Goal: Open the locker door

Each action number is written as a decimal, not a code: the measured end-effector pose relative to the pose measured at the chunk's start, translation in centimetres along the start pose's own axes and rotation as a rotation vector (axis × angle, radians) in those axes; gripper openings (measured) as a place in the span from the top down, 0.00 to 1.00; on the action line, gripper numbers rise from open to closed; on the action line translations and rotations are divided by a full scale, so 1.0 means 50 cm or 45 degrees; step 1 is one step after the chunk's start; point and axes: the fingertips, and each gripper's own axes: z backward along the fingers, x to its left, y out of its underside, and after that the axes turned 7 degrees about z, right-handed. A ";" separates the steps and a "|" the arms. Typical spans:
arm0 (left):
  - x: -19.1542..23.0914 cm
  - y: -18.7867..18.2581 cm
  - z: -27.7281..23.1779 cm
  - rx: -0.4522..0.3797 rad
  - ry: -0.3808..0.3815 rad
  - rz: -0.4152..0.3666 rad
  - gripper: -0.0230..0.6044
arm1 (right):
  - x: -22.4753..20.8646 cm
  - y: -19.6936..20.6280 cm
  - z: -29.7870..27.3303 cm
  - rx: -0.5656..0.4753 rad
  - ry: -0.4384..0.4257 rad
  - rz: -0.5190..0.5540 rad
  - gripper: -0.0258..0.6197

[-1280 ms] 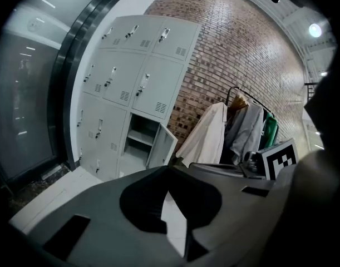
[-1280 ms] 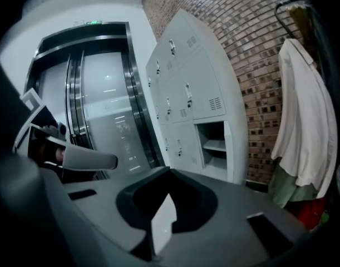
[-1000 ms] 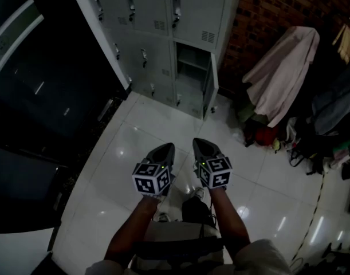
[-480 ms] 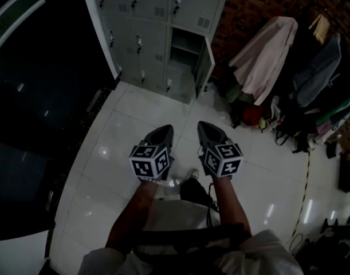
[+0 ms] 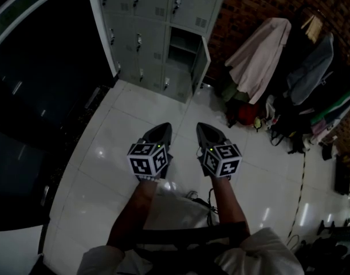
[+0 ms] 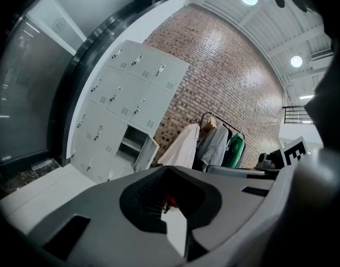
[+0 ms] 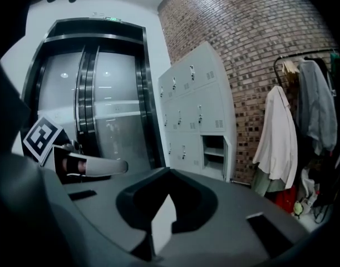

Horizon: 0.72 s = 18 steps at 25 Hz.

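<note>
Left tongs (image 5: 162,129) and right tongs (image 5: 204,129) are held closed and empty, presumably because the grey metal locker bank (image 5: 146,16), one door (image 5: 200,66) already open, is out of reach.

Dim head view, lamp glare on the glossy floor (image 5: 129,119); gripper views warp, darkening at edges.

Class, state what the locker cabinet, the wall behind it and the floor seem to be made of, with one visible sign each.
Locker cabinet: probably painted sheet metal, matt pale grey; thin open door, vent slots.
Wall: bare red-brown brick; mortar lines.
Floor: glossy white tiles, likely ceramic; joints, lamp reflections.
</note>
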 end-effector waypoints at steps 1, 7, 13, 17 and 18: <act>-0.005 0.001 0.002 -0.010 -0.008 0.004 0.97 | -0.003 0.000 0.008 -0.002 -0.005 0.004 0.96; -0.052 0.008 0.004 -0.038 -0.039 -0.030 0.97 | -0.037 -0.001 0.047 -0.025 -0.021 -0.006 0.96; -0.068 0.020 0.009 -0.036 -0.059 -0.040 0.97 | -0.043 0.004 0.061 -0.039 -0.041 -0.027 0.96; -0.080 0.016 0.009 -0.038 -0.060 -0.051 0.97 | -0.049 -0.001 0.068 -0.045 -0.043 -0.031 0.95; -0.080 0.017 0.009 -0.037 -0.061 -0.052 0.97 | -0.050 -0.001 0.069 -0.046 -0.041 -0.030 0.96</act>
